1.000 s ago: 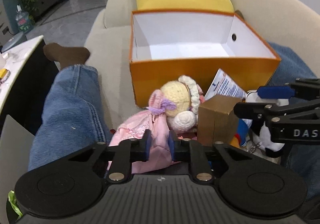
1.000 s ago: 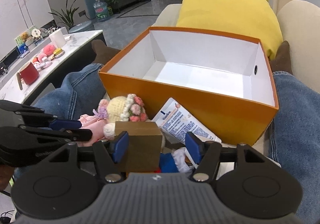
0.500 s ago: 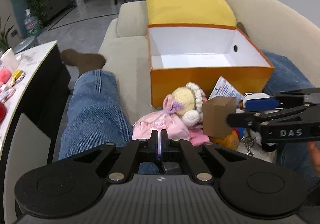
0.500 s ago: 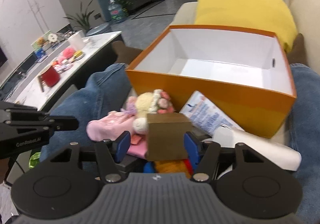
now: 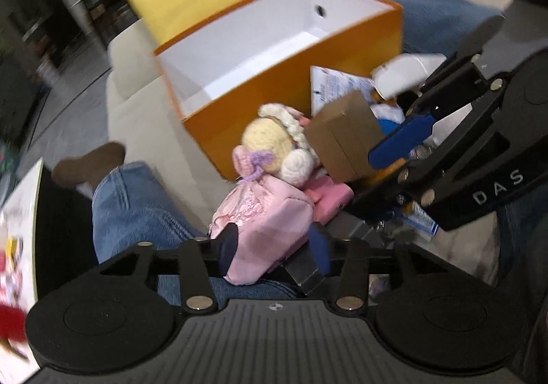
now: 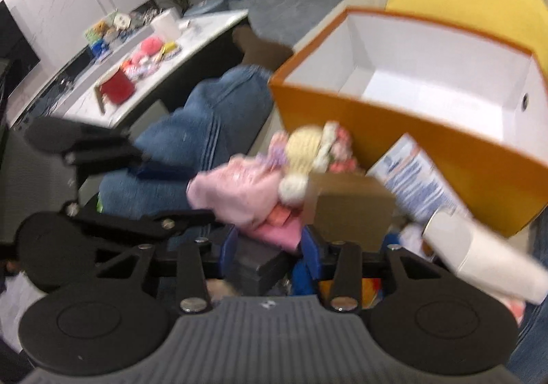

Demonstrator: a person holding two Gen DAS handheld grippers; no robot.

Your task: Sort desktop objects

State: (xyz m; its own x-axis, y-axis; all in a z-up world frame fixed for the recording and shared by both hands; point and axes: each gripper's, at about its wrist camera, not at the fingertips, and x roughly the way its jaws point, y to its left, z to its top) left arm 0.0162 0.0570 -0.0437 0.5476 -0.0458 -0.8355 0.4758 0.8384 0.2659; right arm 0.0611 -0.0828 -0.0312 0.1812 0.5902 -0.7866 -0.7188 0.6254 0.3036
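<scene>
Left gripper [image 5: 274,248] had its fingers spread around the pink pouch [image 5: 263,233], lower centre of frame; contact unclear, blurry. Pouch's long axis ran along the fingers, up toward the crochet doll [image 5: 270,152]. Right gripper [image 6: 269,248] was parted around a dark block [image 6: 260,265], grip uncertain. Orange box [image 5: 291,116], empty, sat upper centre, straight beyond the pile. Left was nearer the pouch.

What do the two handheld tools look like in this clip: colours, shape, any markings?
Both match: black linkage bars with silver rivets, blue finger pads, and a ribbed grey base flanked by two round black discs. The left tool and the right tool show this up close. The right tool's side carries white letters "DAS". No cables or sleeves visible.
</scene>
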